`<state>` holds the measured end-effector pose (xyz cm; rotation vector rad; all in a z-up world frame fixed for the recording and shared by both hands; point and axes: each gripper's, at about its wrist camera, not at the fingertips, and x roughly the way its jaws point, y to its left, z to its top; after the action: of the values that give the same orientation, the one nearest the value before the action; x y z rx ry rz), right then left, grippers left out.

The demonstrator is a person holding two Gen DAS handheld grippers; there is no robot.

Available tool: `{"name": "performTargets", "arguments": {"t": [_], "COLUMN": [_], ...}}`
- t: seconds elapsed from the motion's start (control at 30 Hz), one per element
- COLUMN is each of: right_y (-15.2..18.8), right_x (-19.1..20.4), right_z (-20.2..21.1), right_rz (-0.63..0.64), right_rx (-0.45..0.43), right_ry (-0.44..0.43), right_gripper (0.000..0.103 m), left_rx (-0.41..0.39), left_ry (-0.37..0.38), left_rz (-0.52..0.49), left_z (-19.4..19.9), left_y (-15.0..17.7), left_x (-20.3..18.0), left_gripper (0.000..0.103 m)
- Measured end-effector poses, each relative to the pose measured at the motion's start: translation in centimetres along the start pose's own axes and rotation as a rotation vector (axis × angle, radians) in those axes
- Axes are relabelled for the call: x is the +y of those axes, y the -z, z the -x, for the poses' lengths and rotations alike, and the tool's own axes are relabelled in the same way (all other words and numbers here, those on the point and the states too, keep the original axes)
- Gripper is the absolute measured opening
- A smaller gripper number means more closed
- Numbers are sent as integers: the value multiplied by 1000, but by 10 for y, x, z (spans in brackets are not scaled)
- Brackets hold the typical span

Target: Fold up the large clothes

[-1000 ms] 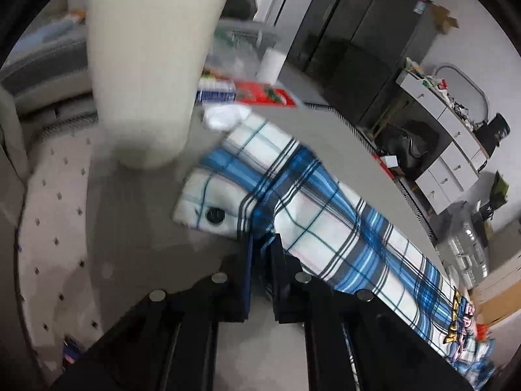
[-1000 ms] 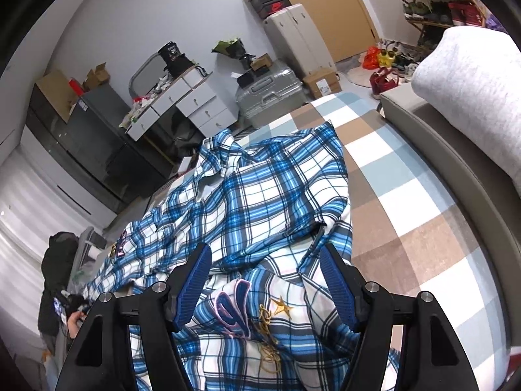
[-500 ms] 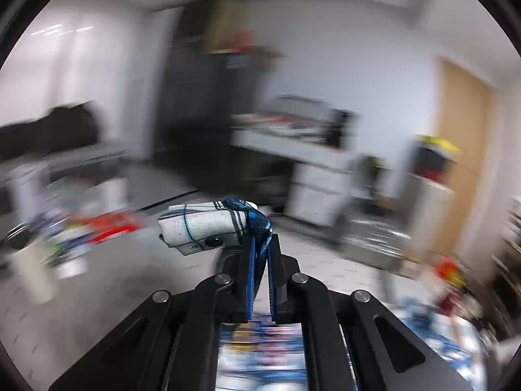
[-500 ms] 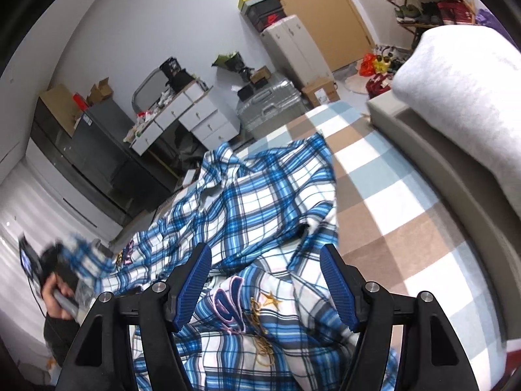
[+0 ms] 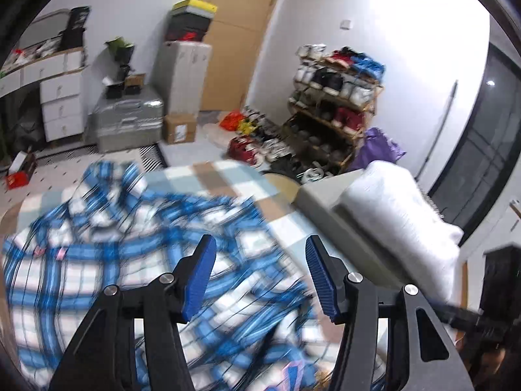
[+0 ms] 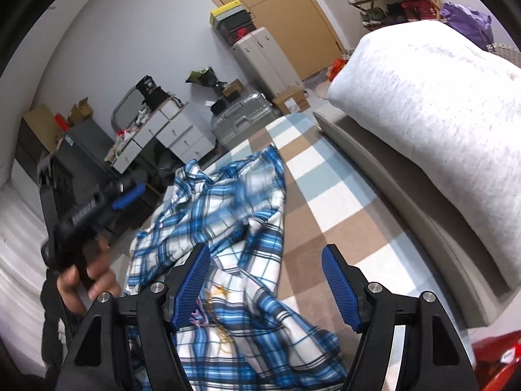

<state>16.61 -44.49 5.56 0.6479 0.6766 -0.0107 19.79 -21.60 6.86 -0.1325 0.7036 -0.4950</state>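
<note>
A blue and white plaid shirt [image 5: 107, 260] lies crumpled on the checked bed cover [image 5: 208, 176], blurred in the left wrist view. My left gripper [image 5: 260, 244] hovers above it. Its jaws are opening and no cloth is between the blue pads [image 5: 198, 277]. In the right wrist view the same shirt [image 6: 221, 202] spreads away from my right gripper [image 6: 265, 251], which stands open just over the near part of the shirt with an embroidered star. A hand [image 6: 88, 277] holds the left gripper [image 6: 136, 190] at the left, above the shirt's far side.
A thick pale grey pillow [image 6: 439, 104] rests on the grey bed frame [image 6: 407, 202] at the right. Beyond the bed stand a silver suitcase [image 6: 241, 117], white drawers [image 6: 176, 133], a shoe rack [image 5: 335, 104] and boxes. Bare checked cover [image 6: 325, 179] shows right of the shirt.
The left gripper, shut on the shirt's cuff, swung from the grey table across to above the bed, then opened and let the cuff go. The right gripper drifted slightly and stayed open.
</note>
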Motion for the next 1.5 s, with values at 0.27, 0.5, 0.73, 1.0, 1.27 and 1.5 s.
{"name": "performTargets", "arguments": {"t": [0.27, 0.5, 0.73, 1.0, 1.27, 1.5], "right_y": [-22, 12, 37, 43, 8, -1], "right_x": [28, 41, 7, 32, -16, -45], "right_z": [-61, -66, -69, -121, -103, -61], "right_rz": [51, 160, 78, 141, 2, -37], "right_rx": [87, 165, 257, 359, 163, 91], "right_ry": [-49, -28, 27, 17, 123, 258], "right_gripper": [72, 72, 69, 40, 3, 39], "left_rx": [-36, 15, 201, 201, 229, 218], "left_ry": [-252, -449, -472, -457, -503, -530], "left_rz": [195, 284, 370, 453, 408, 403], "left_z": [47, 90, 85, 78, 77, 85], "left_y": [4, 59, 126, 141, 143, 146], "left_x": [84, 120, 127, 121, 120, 123], "left_gripper": [58, 58, 58, 58, 58, 58]}}
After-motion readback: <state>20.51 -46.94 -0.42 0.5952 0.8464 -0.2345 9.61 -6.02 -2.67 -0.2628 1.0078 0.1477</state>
